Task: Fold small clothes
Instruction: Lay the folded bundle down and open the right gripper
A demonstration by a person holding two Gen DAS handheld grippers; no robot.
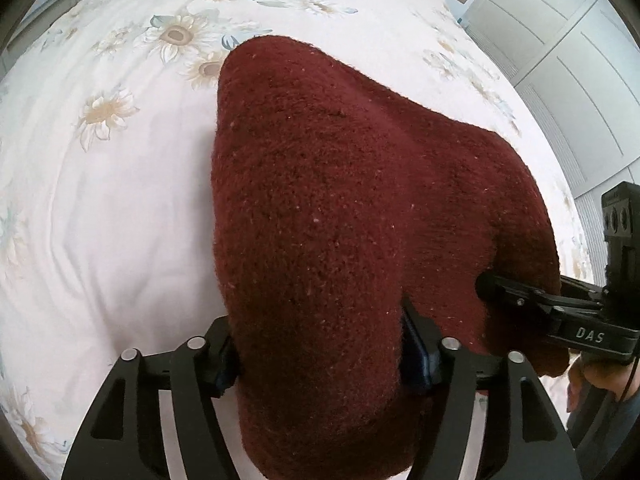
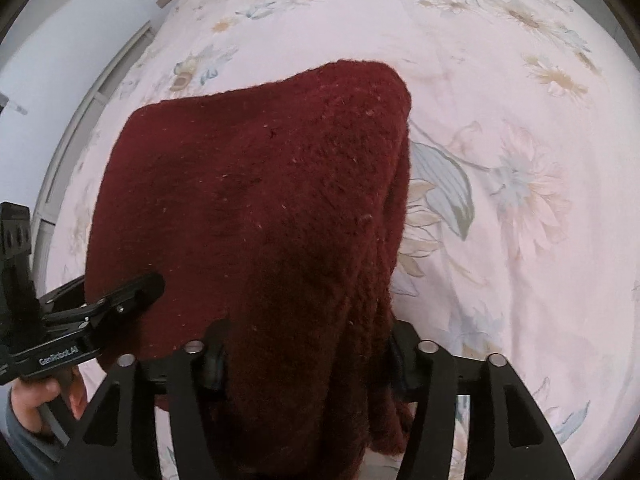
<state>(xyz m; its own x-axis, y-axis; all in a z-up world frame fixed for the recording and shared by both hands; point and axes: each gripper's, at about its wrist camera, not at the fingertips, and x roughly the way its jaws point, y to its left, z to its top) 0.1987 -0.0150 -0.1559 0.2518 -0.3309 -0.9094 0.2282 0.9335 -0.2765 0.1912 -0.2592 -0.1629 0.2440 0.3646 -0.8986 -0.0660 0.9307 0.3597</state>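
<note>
- The dark red knitted garment is held up above the floral bedsheet, its far part draped down toward the bed.
- A thick bunch of knit is gripped between the jaws of the left claw; likewise the right claw.
- Slippage is a risk: the bulky wool could be pulled free by its own weight.
- If the claws are carried unevenly, a skewed fold could be produced.
</note>
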